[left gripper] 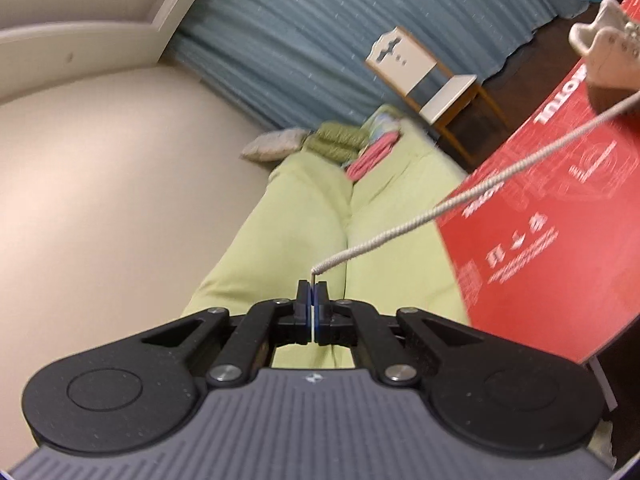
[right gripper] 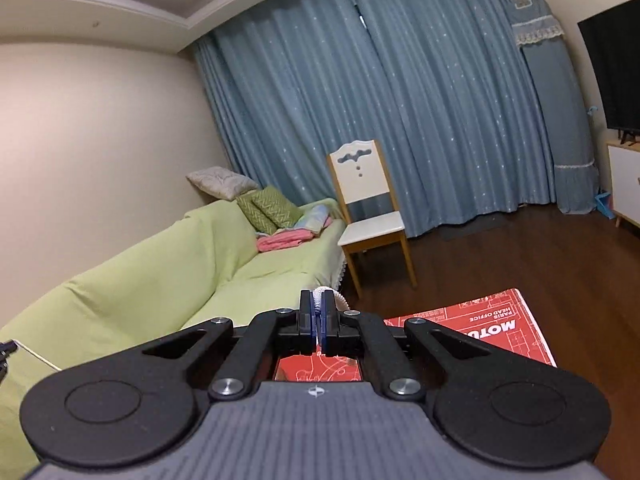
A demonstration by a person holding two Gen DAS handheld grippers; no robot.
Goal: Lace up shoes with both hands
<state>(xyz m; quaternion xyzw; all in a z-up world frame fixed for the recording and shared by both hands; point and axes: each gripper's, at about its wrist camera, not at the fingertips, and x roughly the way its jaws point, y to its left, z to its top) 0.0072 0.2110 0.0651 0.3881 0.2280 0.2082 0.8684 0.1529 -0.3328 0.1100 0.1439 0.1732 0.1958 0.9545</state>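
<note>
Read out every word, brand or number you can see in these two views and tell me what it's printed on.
"MOTUL": large white letters on the red board, seen upside down.
"PARIS HEAD OFFICE": small white print on the same red board, beside the brand name, which is partly cut off in the right view.
White characters and fine print lower on the board: too blurred to read.
No other text is visible.

A white chair (right gripper: pixel 370 216) stands between green sofa (right gripper: pixel 168 276) and blue curtains (right gripper: pixel 400 100)

Braided cloth shoelace (left gripper: pixel 472 192), matt black plastic jaws, glossy red board (left gripper: pixel 560 208), cloth-draped sofa (right gripper: pixel 168 280).
</note>
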